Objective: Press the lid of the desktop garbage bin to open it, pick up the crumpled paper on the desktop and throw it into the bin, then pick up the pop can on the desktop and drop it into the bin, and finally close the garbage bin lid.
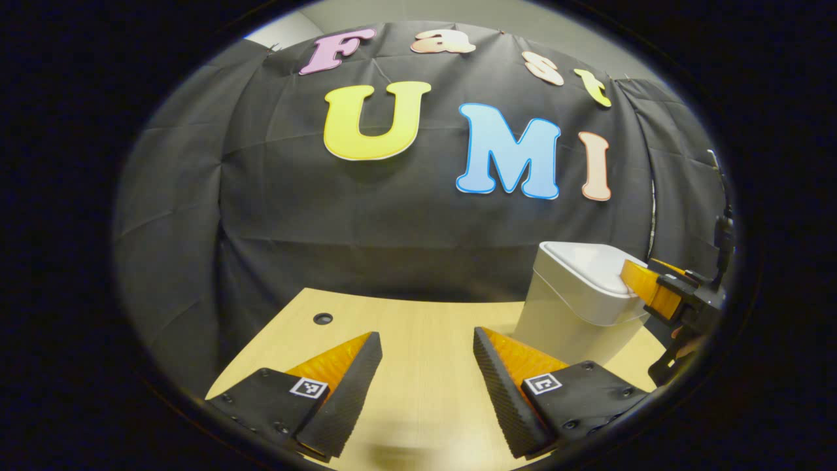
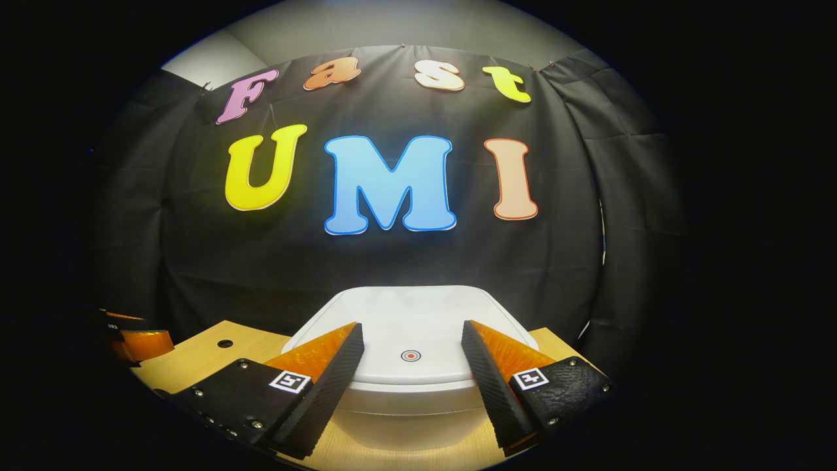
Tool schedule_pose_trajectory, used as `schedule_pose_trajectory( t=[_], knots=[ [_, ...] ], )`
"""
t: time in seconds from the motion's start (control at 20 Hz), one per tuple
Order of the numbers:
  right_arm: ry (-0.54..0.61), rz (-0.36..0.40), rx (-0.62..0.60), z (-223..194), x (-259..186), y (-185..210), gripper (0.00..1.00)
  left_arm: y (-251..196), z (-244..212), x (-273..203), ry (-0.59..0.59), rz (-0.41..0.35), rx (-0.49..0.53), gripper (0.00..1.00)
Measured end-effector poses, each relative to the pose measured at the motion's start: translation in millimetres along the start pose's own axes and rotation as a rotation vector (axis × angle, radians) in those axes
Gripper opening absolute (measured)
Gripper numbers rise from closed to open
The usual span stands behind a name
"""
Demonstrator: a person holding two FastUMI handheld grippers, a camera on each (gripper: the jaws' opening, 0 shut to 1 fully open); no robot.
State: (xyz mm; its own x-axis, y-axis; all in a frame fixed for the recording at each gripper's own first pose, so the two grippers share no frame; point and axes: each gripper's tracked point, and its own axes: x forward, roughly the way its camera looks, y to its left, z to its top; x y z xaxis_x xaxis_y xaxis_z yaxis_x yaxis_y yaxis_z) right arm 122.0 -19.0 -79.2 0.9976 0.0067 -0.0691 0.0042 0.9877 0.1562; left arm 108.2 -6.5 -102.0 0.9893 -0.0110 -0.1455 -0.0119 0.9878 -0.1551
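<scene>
The garbage bin [image 2: 412, 392] is seen standing on the wooden desktop [image 2: 196, 363], close in front of the booth's black cloth wall, with its white lid [image 2: 409, 324] down flat. A small round mark [image 2: 410, 356] is seen on the lid near its front edge. In the right gripper view, the right gripper [image 2: 412, 340] is held just over the front part of the lid, its fingers spread wide with nothing between them and the round mark seen in the gap; whether they touch the lid cannot be told. In the left gripper view, the bin [image 1: 575, 314] is placed at the right side of the desktop [image 1: 425, 340], and the right gripper [image 1: 637, 281] is seen at the lid's near edge. The left gripper [image 1: 428, 343] is held open over bare wood, well apart from the bin. A small dark hole [image 1: 322, 318] is seen in the desktop near its far left edge.
</scene>
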Motion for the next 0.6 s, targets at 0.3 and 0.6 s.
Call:
schedule_pose_trajectory(
  t=[0.3,0.6],
  knots=[
    [-0.020,-0.012,0.000,1.0,0.3,0.0,0.97,-4.2,3.0,2.7,-0.002,-0.009,0.004,0.93],
    [-0.043,-0.016,0.010,5.7,-0.4,-0.4,0.96,1.0,5.7,-0.7,-0.012,-0.003,0.009,0.94]
  ],
)
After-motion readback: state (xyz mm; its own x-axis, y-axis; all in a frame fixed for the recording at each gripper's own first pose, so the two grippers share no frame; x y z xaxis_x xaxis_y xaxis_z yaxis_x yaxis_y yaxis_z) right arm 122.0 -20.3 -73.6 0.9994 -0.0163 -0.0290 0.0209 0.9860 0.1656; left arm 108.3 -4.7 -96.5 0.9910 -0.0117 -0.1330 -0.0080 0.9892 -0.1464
